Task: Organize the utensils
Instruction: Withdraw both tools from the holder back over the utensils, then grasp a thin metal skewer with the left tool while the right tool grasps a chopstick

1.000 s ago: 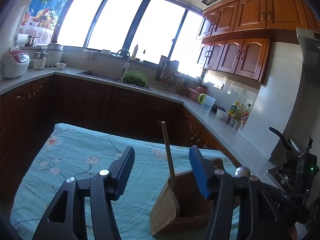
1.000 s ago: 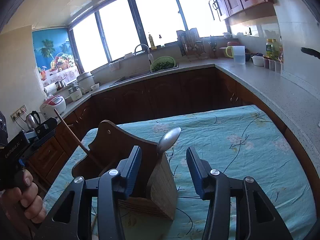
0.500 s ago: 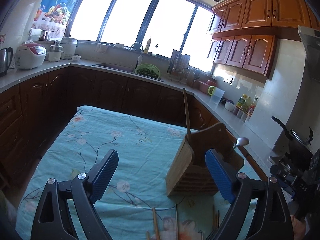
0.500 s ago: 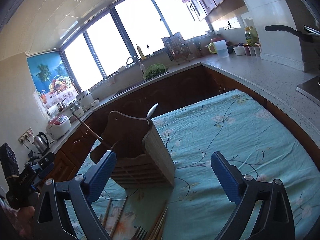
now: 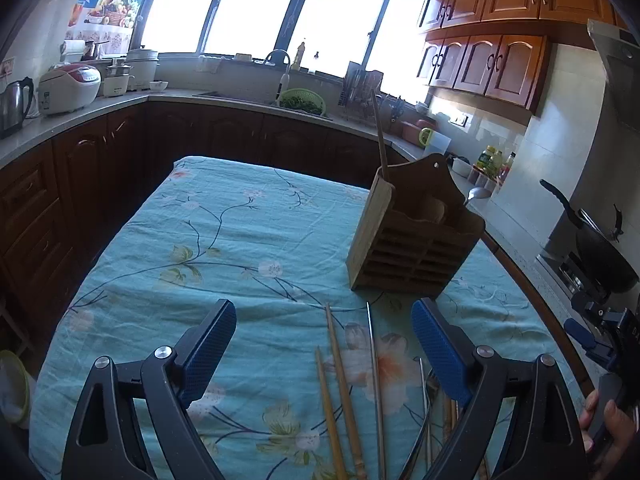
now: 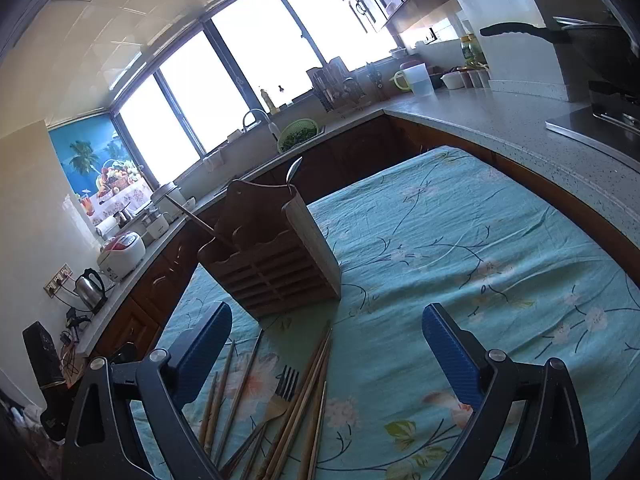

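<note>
A slatted wooden utensil holder stands on the floral teal tablecloth; it also shows in the right wrist view. One wooden chopstick and a metal spoon stand in it. Loose wooden chopsticks, metal chopsticks and a fork lie on the cloth in front of it. My left gripper is open and empty above the loose utensils. My right gripper is open and empty above the same pile.
The cloth-covered table sits among dark cabinets and a grey countertop. A rice cooker, kettle, green colander and pan stand on the counter. The other hand-held gripper shows at the right.
Both grippers have pulled back and away from the holder and opened wider. The loose chopsticks and fork have come into view beneath them.
</note>
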`<state>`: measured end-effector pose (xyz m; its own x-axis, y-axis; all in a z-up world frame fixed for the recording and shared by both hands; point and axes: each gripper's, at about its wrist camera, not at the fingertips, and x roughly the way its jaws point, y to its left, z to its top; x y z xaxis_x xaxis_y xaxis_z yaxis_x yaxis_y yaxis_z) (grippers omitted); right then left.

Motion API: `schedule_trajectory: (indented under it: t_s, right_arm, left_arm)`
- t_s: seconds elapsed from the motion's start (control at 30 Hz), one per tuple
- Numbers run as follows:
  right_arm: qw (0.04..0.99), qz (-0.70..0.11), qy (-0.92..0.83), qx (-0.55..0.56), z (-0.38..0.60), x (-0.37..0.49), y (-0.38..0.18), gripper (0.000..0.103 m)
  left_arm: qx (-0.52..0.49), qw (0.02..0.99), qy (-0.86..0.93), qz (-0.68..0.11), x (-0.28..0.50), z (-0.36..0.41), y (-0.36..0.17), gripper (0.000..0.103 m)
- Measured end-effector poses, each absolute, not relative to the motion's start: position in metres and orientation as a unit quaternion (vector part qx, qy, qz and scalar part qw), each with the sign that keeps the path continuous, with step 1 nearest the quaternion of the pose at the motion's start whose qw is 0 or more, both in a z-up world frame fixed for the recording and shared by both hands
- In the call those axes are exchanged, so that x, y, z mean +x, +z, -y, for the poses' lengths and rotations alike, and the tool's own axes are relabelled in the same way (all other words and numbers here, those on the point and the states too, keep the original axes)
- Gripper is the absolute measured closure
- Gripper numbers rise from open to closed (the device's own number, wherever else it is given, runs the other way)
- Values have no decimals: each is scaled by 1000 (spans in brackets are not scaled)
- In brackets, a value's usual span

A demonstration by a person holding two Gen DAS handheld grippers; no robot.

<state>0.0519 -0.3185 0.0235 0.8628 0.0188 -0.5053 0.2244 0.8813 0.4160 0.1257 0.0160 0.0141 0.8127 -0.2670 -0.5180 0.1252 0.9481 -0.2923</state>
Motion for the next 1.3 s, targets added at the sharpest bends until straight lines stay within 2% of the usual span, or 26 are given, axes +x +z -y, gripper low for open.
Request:
schedule_trajectory:
  t_s: [0.4,0.73,1.0,1.13,1.23,1.3]
  right_arm:
    - [928,-284,-68,232,312,24,-3,6]
    - [924,-309,-61,216,303,33,-14,7]
    - [921,-313,-68,222,311,39,-14,18]
    - [918,-312,-79,232,319,39,-14,18]
    - [916,-311,-84,237,325,39,-14,18]
    - [915,-312,-86,240,328,39,-14,18]
  left_arm:
    - [-98,935,-103,-324,99,-13,0,13]
    - [-72,929,-112,-346,105,4,6,13]
    - [-26,910,-184,-370,127,49,9,14]
    - [27,897,-206,-391,151,84,1,15]
    - [54,885,-214,-410,170,107,-8,18]
    - [71,879,-215,-419,182,118,-15,28]
